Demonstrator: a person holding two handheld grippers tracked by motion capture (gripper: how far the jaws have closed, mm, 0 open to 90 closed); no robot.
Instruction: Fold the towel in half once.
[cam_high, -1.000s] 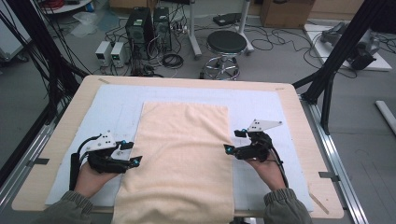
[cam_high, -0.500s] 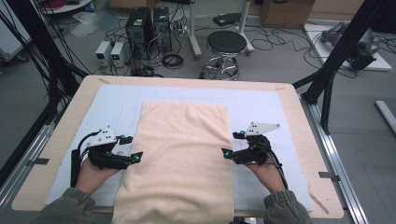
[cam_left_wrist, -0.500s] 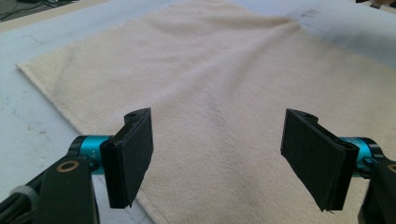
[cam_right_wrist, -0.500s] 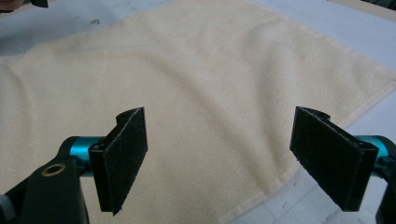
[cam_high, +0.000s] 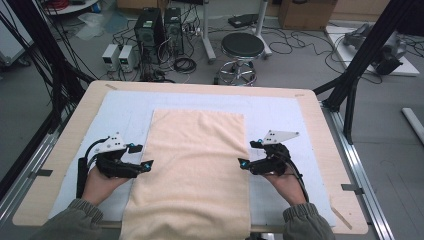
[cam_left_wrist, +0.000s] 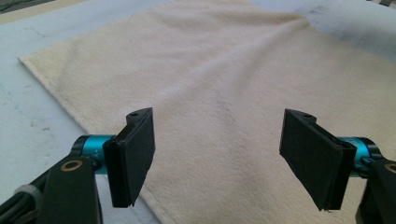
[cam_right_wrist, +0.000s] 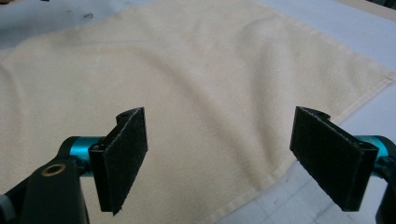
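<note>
The towel (cam_high: 192, 170) lay flat on the worktop (cam_high: 65, 150) between my left claw (cam_high: 145, 163) and right claw (cam_high: 243, 163), both spread wide, gripping nothing.

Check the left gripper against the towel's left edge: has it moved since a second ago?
Yes. In the high view the left gripper has shifted slightly toward the table's near edge, beside the towel. Its open fingers, lately opening, hold nothing.
</note>
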